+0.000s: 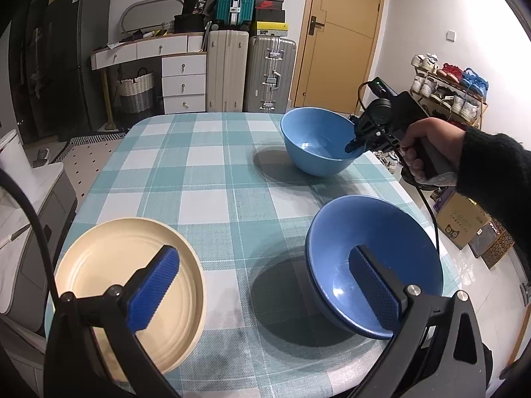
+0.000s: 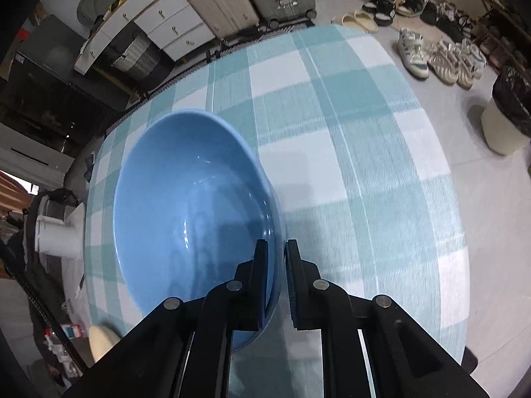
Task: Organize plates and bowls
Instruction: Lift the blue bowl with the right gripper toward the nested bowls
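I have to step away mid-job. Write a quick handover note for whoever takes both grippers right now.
Right gripper: shut on the rim of the far blue bowl, one pad inside the wall, one outside. The bowl looks to be sitting on the checked tablecloth, not clearly lifted.
Left gripper: open, empty, held above the near edge between the cream plate and the near blue bowl.
Done: grip on the far bowl only; nothing stacked yet.
Left: likely nest the far bowl in the near bowl, then deal with the plate.
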